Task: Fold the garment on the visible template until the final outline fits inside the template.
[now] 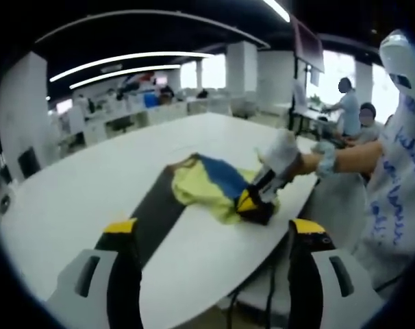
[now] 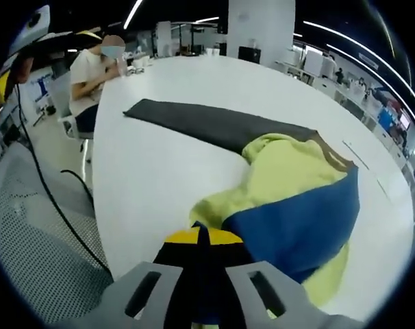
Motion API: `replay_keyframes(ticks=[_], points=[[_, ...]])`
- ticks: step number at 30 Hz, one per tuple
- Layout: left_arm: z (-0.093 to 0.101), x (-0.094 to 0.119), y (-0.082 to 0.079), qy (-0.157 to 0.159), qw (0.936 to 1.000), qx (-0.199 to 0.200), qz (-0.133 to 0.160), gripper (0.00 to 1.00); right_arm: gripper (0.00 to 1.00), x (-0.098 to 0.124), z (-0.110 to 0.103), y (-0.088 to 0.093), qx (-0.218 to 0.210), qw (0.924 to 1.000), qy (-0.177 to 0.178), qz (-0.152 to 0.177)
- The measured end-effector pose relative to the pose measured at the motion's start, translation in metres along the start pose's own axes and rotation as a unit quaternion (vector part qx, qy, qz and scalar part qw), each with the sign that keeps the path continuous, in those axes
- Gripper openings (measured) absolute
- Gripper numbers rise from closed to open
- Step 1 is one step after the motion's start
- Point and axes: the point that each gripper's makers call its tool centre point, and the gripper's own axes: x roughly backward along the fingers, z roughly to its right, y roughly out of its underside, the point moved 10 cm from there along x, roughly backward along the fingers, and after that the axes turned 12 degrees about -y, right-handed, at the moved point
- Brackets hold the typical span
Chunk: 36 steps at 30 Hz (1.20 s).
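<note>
While my left gripper [image 1: 214, 240] hangs with jaws spread apart and nothing between them, my right gripper [image 2: 202, 241] is clamped on the near edge of the garment [image 2: 290, 205]. It lies crumpled, yellow and blue, on the white table [image 2: 159, 178], partly over the dark template [image 2: 207, 125] beyond.

Blue writing covers the person's white sleeve [image 1: 399, 185], but none is legible.
</note>
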Motion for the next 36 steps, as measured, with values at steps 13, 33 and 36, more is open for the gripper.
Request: replay_keyframes(ticks=[13,33,36], points=[[0.001,0.000,-0.002,0.000,1.0000,-0.005,-0.004,0.90,0.02,0.030,-0.007,-0.022,0.012,0.9985,-0.001,0.054],[0.004,0.002,-0.013,-0.008,0.9998,-0.018,-0.002,0.94,0.02,0.101,0.013,-0.025,0.016,0.9903,0.066,0.121],[0.007,0.002,-0.014,-0.007,0.9998,-0.020,-0.005,0.94,0.02,0.112,0.017,-0.020,0.016,0.9893,0.078,0.122]])
